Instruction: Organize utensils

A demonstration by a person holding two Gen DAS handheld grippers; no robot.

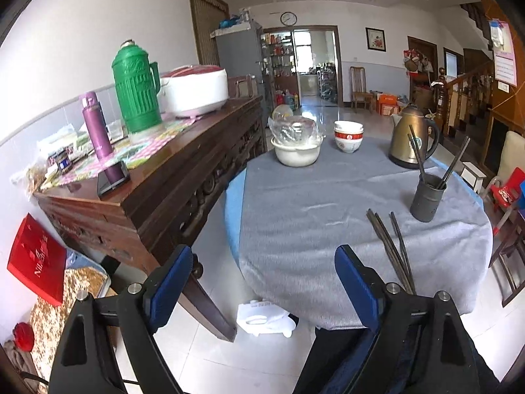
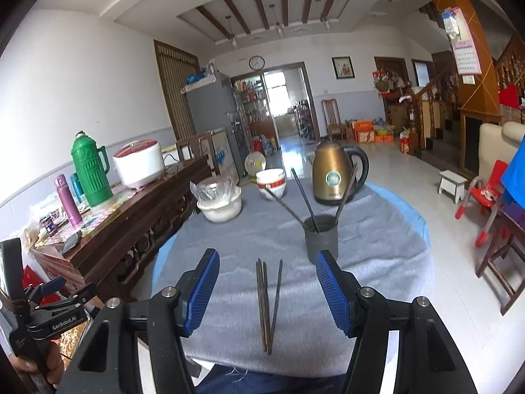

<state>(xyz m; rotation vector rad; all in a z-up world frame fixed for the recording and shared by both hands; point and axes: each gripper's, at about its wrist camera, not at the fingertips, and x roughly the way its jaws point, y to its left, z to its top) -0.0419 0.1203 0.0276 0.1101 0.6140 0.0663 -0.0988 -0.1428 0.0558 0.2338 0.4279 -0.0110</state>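
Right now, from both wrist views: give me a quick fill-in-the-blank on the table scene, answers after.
1. The loose chopsticks lie flat on the ____ tablecloth.
2. The dark holder stands upright with ____ sticks in it.
3. Behind the holder stands a gold-coloured ____.
4. Both the right gripper and the left gripper hold ____.

Answers: grey; three; kettle; nothing

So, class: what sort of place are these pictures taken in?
Most likely a family home's dining and living room: a cloth-covered table with stacked bowls and an electric kettle, and a rice cooker on the wooden sideboard.
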